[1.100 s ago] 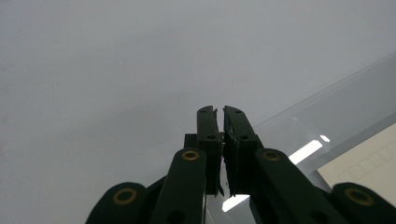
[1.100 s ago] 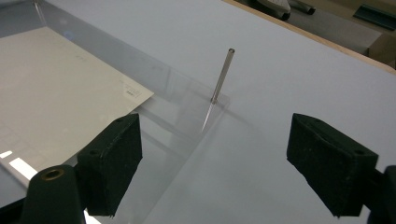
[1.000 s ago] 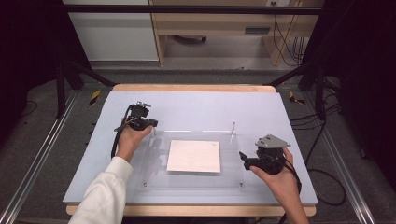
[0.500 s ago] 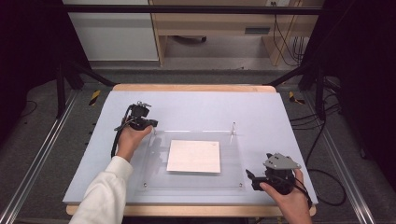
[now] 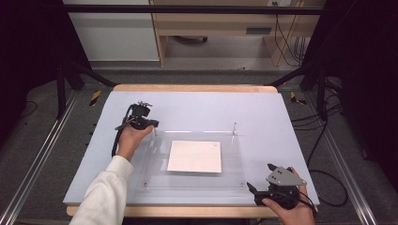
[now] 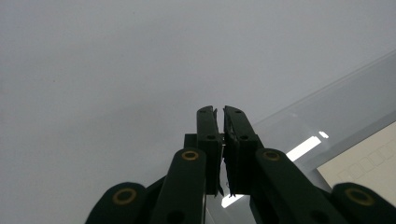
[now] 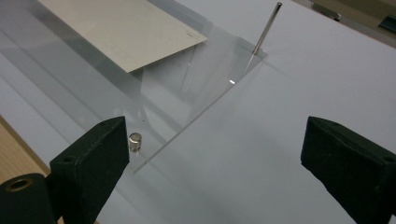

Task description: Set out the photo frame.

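A clear plastic plate [image 5: 192, 159] is seen lying flat in the middle of the tabletop [image 5: 197, 105], and a white paper sheet [image 5: 195, 156] is laid on it. A thin metal pin [image 5: 234, 127] is stood upright at the plate's far right corner. The left hand-held gripper [image 5: 152, 123] is held at the plate's far left corner, with its jaws pressed together and nothing between them. The right hand-held gripper [image 5: 259, 180] is held near the tabletop's near right corner, just beside the plate. Its jaws have just been opening and are spread wide apart, with nothing gripped.
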Demonstrator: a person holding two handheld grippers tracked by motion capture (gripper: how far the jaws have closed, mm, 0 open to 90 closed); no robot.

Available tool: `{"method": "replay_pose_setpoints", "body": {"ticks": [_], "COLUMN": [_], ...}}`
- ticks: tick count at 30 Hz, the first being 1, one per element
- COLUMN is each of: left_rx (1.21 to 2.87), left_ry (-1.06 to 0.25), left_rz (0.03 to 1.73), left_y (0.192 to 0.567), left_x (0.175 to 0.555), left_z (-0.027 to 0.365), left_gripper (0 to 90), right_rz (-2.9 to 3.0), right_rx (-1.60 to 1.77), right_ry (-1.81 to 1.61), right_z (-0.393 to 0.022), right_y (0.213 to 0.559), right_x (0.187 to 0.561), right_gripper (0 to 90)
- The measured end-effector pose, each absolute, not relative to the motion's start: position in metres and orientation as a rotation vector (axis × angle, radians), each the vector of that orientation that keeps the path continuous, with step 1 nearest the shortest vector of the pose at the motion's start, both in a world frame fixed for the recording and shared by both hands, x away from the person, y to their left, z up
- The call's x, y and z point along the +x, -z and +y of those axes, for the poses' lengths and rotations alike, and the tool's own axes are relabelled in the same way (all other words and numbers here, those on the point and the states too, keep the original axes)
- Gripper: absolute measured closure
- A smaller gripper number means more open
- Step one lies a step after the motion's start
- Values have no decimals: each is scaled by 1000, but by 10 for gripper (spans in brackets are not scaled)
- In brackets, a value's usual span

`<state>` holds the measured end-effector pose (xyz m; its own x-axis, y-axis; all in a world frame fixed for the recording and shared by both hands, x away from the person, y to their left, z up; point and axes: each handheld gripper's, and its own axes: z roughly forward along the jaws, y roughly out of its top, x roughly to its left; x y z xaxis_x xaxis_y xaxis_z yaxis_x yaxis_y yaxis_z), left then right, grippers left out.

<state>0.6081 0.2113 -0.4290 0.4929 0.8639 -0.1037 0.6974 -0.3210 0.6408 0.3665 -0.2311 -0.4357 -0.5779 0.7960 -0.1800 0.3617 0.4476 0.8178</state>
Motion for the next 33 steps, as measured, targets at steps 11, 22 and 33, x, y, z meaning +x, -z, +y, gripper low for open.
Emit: {"method": "replay_pose_setpoints", "body": {"ticks": [11, 22, 33], "left_rx": [2104, 2120, 2124], "left_ry": [-341, -326, -304], "left_rz": [1277, 1285, 1285], "left_y": [430, 429, 429], "left_x": [609, 611, 615], "left_z": [212, 211, 212], "left_gripper": [850, 850, 849], "right_rz": [2188, 2233, 2260], "right_rx": [890, 831, 781], "right_ry": [-986, -944, -896], "right_z": [-221, -210, -200], "right_y": [451, 463, 476], "right_x": [357, 353, 360], "right_gripper": [97, 105, 178]}}
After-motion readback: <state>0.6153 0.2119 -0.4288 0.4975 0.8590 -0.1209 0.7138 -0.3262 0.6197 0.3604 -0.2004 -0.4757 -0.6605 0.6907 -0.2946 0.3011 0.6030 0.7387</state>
